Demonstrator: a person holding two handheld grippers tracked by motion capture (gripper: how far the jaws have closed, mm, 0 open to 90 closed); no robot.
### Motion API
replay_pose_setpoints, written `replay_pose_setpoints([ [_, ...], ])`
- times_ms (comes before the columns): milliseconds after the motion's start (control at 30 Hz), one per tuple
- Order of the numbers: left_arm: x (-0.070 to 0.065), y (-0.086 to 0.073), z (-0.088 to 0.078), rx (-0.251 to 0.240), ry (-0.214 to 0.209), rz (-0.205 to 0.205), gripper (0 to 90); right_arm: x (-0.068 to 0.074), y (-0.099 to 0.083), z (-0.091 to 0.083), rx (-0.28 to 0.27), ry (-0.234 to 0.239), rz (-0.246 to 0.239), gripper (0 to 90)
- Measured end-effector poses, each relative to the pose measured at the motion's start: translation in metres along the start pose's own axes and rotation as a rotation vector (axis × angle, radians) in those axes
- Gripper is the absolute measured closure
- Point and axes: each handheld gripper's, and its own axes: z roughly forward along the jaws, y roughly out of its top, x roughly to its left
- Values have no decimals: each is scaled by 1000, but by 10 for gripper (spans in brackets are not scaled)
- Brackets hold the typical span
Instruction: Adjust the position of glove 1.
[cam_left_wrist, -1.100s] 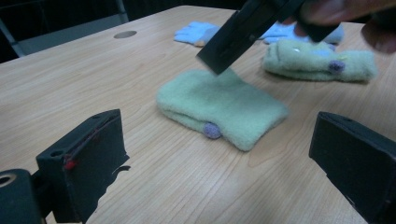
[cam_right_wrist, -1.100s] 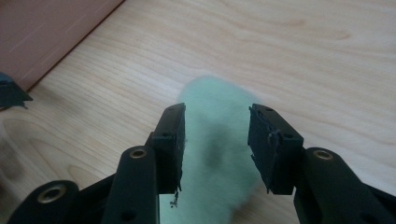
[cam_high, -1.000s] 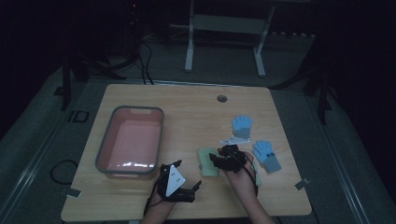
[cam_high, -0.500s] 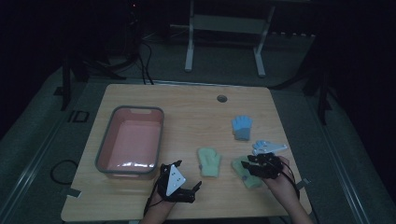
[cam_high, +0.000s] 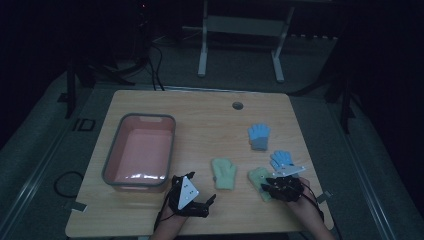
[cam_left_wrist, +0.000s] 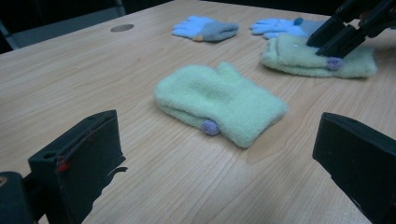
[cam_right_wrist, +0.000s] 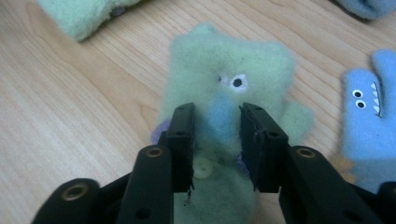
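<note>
Two light green mittens lie on the wooden table. One green mitten (cam_high: 223, 173) (cam_left_wrist: 219, 102) lies flat at the front middle, just ahead of my left gripper (cam_high: 200, 199) (cam_left_wrist: 217, 149), which is open with nothing between its jaws. The other green mitten (cam_high: 259, 179) (cam_right_wrist: 219, 84) (cam_left_wrist: 299, 58), with a small eye on it, lies to the right. My right gripper (cam_high: 276, 185) (cam_right_wrist: 217, 126) (cam_left_wrist: 334, 39) is shut on its cuff end, with fabric bunched between the jaws. Two blue gloves (cam_high: 259, 136) (cam_high: 281, 159) lie behind it.
A pink bin with a grey rim (cam_high: 139, 117) stands on the left half of the table. A round hole (cam_high: 237, 105) is in the far tabletop. A blue glove with a toothy face (cam_right_wrist: 369, 112) lies just right of the held mitten.
My right gripper has pulled the second green mitten from the table's middle off to the right, away from the first one. The left gripper has stayed put.
</note>
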Motion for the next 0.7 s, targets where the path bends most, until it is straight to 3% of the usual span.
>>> replay_pose_setpoints([
  [33, 0, 0, 0, 0, 0, 0, 15, 1, 0, 1, 4, -9, 13, 804],
  [100, 0, 0, 0, 1, 1, 1, 15, 3, 2, 1, 13, -25, 26, 838],
  [233, 0, 0, 0, 0, 1, -1, 15, 5, 4, 1, 7, -49, 43, 849],
  [267, 0, 0, 0, 1, 2, 0, 15, 7, 12, -3, -21, -76, 92, 857],
  [467, -1, 0, 0, -2, 9, 3, 15, 9, 34, -11, -39, -141, 154, 860],
  [700, 0, 0, 0, -3, 12, 0, 15, 15, 55, -11, -48, -210, 169, 862],
])
